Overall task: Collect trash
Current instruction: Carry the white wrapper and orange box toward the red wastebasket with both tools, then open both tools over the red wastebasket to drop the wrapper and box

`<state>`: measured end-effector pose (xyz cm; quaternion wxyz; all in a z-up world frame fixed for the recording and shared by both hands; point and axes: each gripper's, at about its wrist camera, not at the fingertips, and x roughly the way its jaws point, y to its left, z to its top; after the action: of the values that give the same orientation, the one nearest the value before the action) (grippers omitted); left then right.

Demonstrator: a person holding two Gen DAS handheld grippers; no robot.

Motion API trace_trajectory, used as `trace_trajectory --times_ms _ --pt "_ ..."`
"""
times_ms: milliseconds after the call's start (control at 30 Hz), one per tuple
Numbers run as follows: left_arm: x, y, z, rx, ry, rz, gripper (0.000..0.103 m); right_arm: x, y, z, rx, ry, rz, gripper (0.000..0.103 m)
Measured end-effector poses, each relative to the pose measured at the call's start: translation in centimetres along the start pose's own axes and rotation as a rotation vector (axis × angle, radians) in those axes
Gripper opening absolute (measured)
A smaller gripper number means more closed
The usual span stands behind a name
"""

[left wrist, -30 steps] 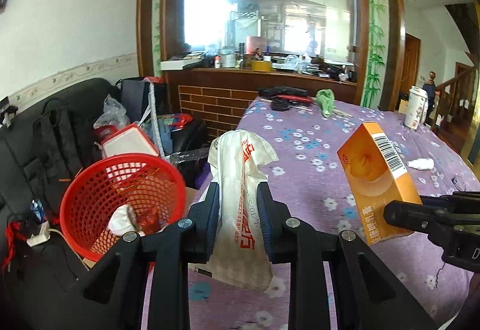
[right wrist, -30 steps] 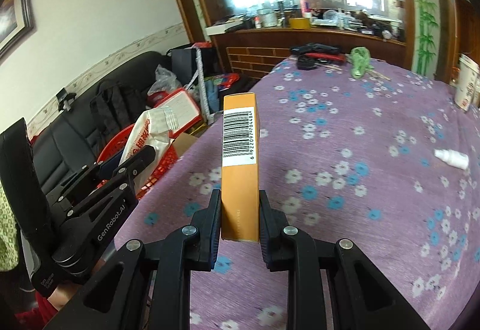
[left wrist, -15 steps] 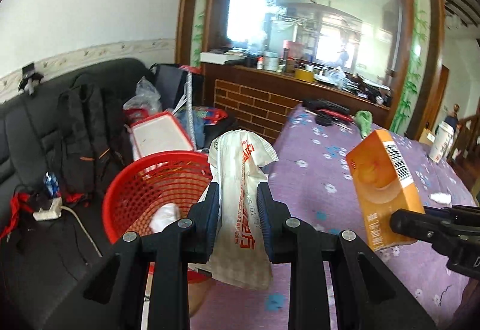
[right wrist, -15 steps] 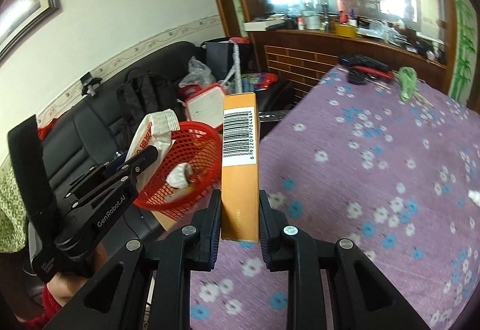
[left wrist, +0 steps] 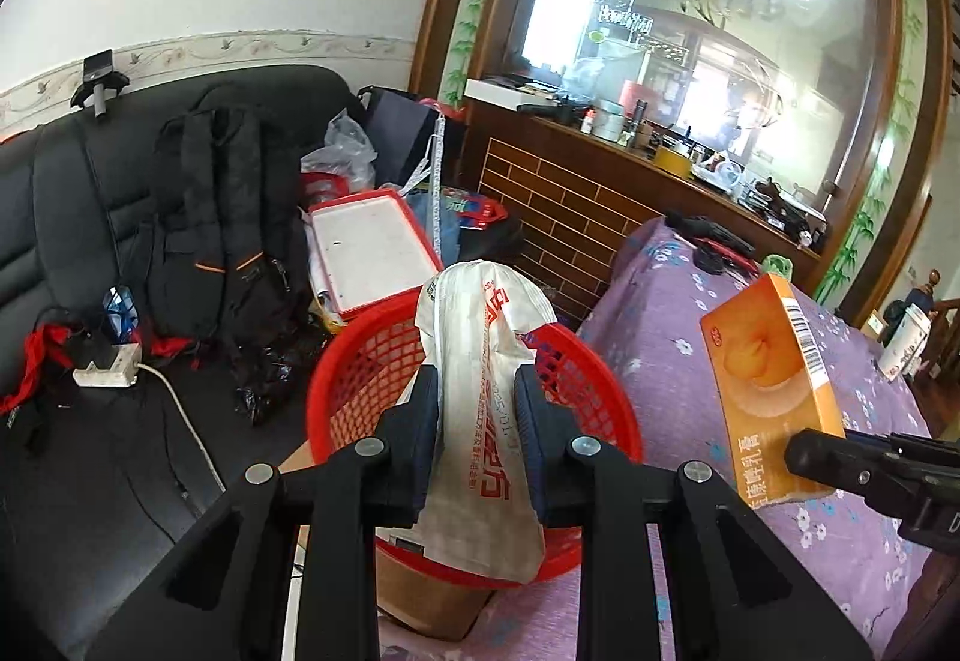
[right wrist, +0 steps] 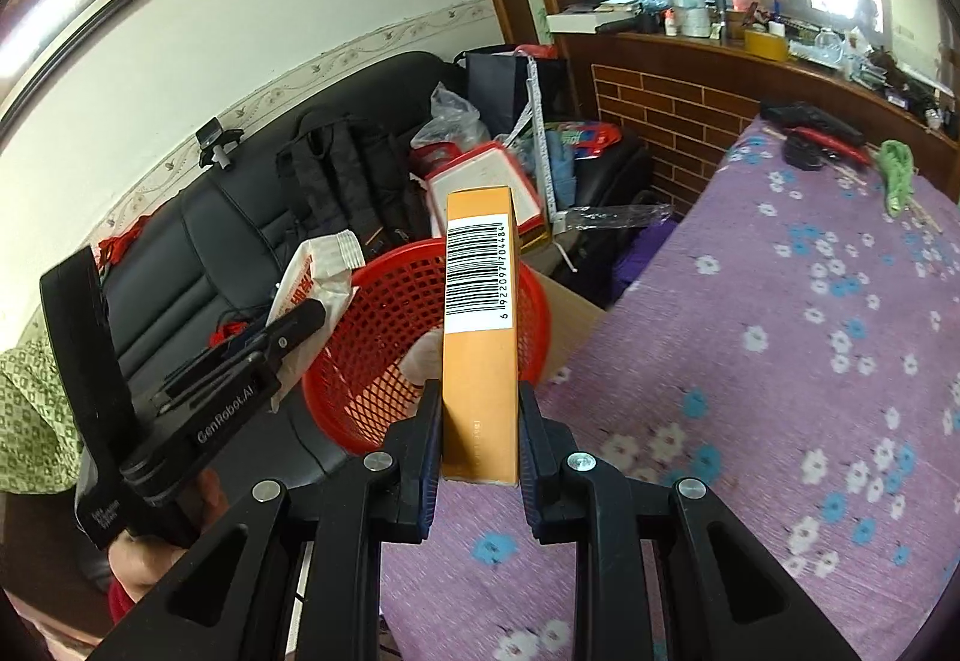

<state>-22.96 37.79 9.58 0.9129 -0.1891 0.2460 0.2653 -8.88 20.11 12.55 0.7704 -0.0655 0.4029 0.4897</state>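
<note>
My left gripper (left wrist: 478, 409) is shut on a crumpled white bag with red print (left wrist: 480, 391) and holds it over the red mesh basket (left wrist: 360, 361). The bag (right wrist: 312, 283) also shows in the right wrist view, at the basket's near left rim. My right gripper (right wrist: 480, 421) is shut on an upright orange carton with a barcode (right wrist: 479, 337), above the table edge, just short of the basket (right wrist: 384, 337). The carton (left wrist: 774, 379) shows at right in the left wrist view. Some white trash lies inside the basket, mostly hidden.
The basket rests on a cardboard box (right wrist: 570, 319) between the purple flowered table (right wrist: 780, 361) and a black sofa (left wrist: 90, 241) with a backpack (left wrist: 222, 229). A power strip (left wrist: 105, 364), bags and a white tray (left wrist: 372, 253) lie behind. A brick counter (left wrist: 570, 217) stands beyond.
Both grippers have swung left from over the table toward the basket. The bag now hangs above the basket, and the carton has come close to its rim.
</note>
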Motion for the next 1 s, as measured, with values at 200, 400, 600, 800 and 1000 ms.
trace_trajectory --times_ms 200,400,600,800,1000 --pt "0.5 0.8 0.1 -0.007 0.009 0.001 0.024 1.6 0.4 1.0 0.009 0.020 0.014 0.024" --pt "0.5 0.8 0.1 -0.007 0.008 0.002 0.024 2.4 0.3 1.9 0.022 0.027 0.014 0.024" --pt "0.8 0.9 0.2 -0.002 0.012 0.011 0.024 3.2 0.3 2.3 0.023 0.035 0.012 0.024" --pt "2.1 1.3 0.4 0.014 0.025 0.039 0.024 4.6 0.0 2.4 0.033 0.056 0.014 0.024" --pt "3.2 1.1 -0.1 0.026 0.044 0.056 0.024 6.0 -0.1 2.5 0.034 0.077 0.008 0.024"
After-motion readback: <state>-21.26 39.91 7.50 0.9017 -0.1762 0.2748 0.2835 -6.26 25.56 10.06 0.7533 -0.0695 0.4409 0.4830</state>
